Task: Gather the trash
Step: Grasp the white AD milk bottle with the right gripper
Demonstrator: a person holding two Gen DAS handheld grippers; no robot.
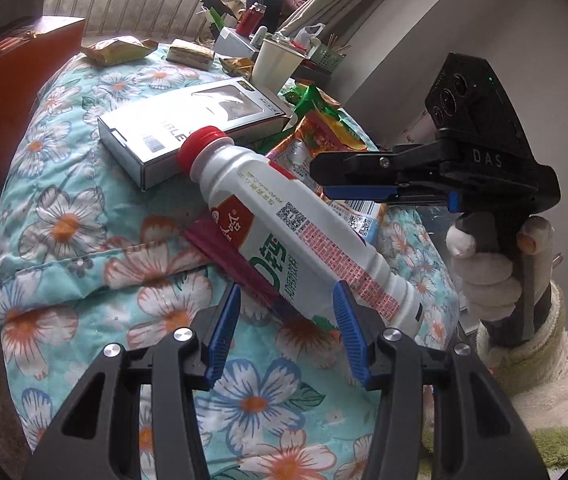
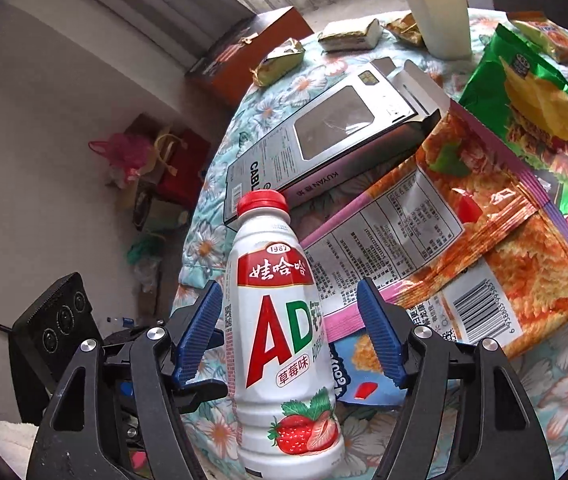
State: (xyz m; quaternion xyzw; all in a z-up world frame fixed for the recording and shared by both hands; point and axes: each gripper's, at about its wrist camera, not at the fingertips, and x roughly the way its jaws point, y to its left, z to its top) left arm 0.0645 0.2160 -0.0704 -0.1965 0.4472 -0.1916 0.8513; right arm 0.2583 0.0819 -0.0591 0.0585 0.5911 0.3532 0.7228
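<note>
A white strawberry-milk bottle (image 1: 295,236) with a red cap lies slanted over a magenta-edged snack bag on the floral quilt (image 1: 84,240). My left gripper (image 1: 287,285) hovers open at its base end. The right pad overlaps the bottle and a gap shows beside the left pad. In the right wrist view the bottle (image 2: 280,320) runs up between the pads of my right gripper (image 2: 288,284), which stands open with clear space on the right side. From the left wrist view the right gripper (image 1: 317,178) reaches in from the right, held by a gloved hand (image 1: 483,272).
A grey cable box (image 2: 323,148) lies just beyond the bottle's cap. An orange snack bag (image 2: 503,240) and a green chip bag (image 2: 531,92) lie to the right. A paper cup (image 2: 439,16) and small wrappers (image 1: 120,50) sit farther back. An orange box (image 1: 16,80) stands left.
</note>
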